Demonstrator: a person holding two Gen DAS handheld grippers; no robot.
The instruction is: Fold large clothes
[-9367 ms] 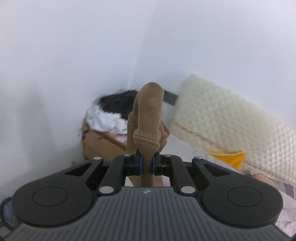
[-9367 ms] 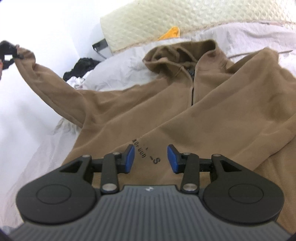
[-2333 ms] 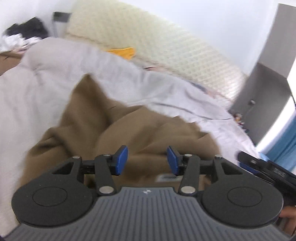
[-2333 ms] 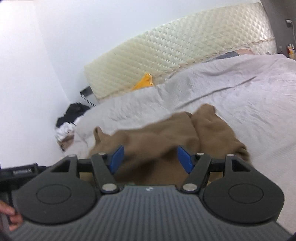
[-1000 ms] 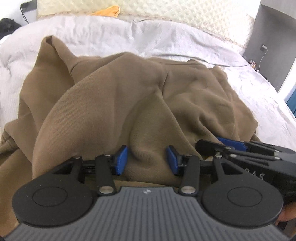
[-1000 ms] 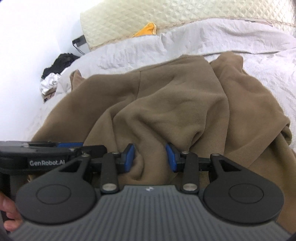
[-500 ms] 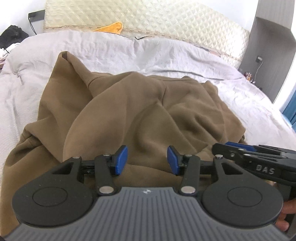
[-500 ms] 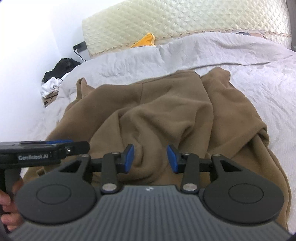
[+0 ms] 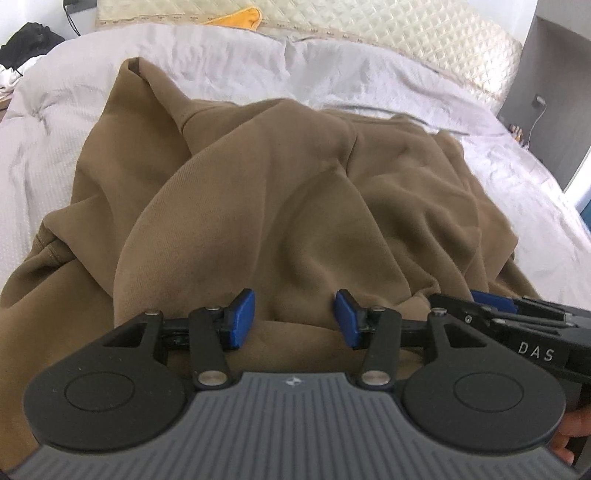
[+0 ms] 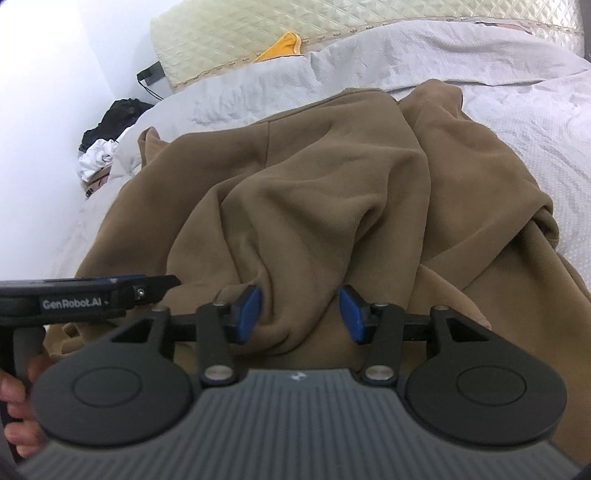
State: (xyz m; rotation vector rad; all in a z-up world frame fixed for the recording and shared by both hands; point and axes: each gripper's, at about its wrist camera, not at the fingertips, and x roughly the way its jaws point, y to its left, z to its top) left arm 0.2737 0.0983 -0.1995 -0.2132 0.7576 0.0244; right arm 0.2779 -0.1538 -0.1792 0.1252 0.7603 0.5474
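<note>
A large brown hoodie (image 9: 295,184) lies bunched and folded over on the grey bed cover (image 9: 221,55). My left gripper (image 9: 292,319) hovers open over the hoodie's near edge, its blue pads clear of the cloth. My right gripper (image 10: 301,314) is beside it, over the same near edge. Its jaws are opening, with a raised fold of the hoodie (image 10: 314,184) still between the pads and a gap at the right pad. Each gripper shows in the other's view: the right gripper (image 9: 480,302) at the right edge, the left gripper (image 10: 147,291) at the left edge.
A quilted cream headboard (image 9: 406,29) runs along the far side, with a yellow cloth (image 9: 240,18) against it. A pile of dark and white clothes (image 10: 110,140) sits beyond the bed's far left corner. A dark cabinet (image 9: 546,92) stands at the right.
The right gripper's jaws have widened around the fold of hoodie. The left gripper has shifted a little over the hoodie and stays open.
</note>
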